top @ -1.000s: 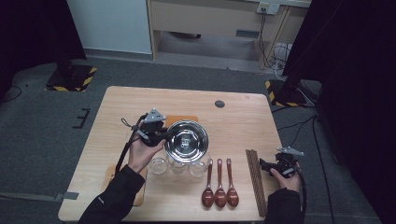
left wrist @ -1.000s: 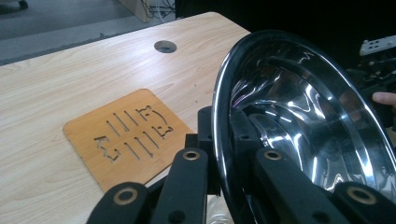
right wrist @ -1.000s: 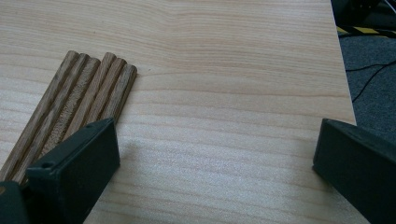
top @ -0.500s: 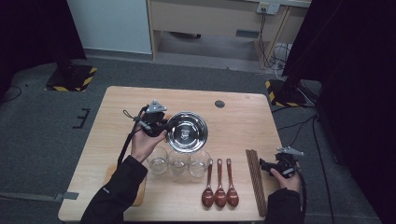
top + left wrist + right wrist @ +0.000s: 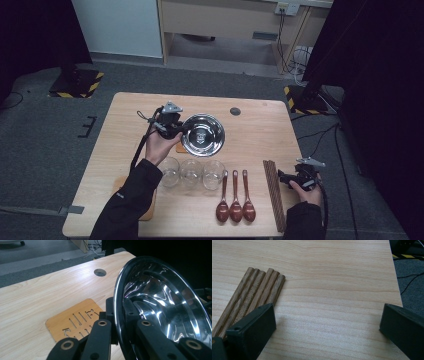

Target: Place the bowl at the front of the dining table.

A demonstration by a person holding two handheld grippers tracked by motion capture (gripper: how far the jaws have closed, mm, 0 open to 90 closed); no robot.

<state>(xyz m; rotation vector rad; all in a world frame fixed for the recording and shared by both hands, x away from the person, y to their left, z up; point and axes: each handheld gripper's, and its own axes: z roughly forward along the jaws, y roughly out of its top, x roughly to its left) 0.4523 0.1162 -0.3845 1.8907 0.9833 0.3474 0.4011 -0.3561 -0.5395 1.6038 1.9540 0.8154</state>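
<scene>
My left gripper (image 5: 180, 131) is shut on the left rim of a shiny steel bowl (image 5: 202, 135) and holds it tilted above the middle of the table. In the left gripper view the jaws of the left gripper (image 5: 118, 308) clamp the bowl's (image 5: 162, 302) rim, one inside and one outside. A thin wooden coaster (image 5: 77, 320) with cut slots lies just beneath. My right gripper (image 5: 282, 178) rests open near the table's right front corner, beside a bundle of wooden chopsticks (image 5: 272, 192). In the right gripper view the chopstick ends (image 5: 254, 292) lie by the left jaw of the right gripper (image 5: 328, 315), with bare wood between the jaws.
Three empty glasses (image 5: 191, 172) stand in a row in front of the bowl. Three dark red spoons (image 5: 235, 197) lie side by side to their right. A second coaster (image 5: 120, 184) sits under the left forearm. A round hole (image 5: 235, 111) marks the far tabletop (image 5: 260, 135).
The left gripper carried the bowl away from above the glasses toward the far side of the table. The right gripper stayed still.
</scene>
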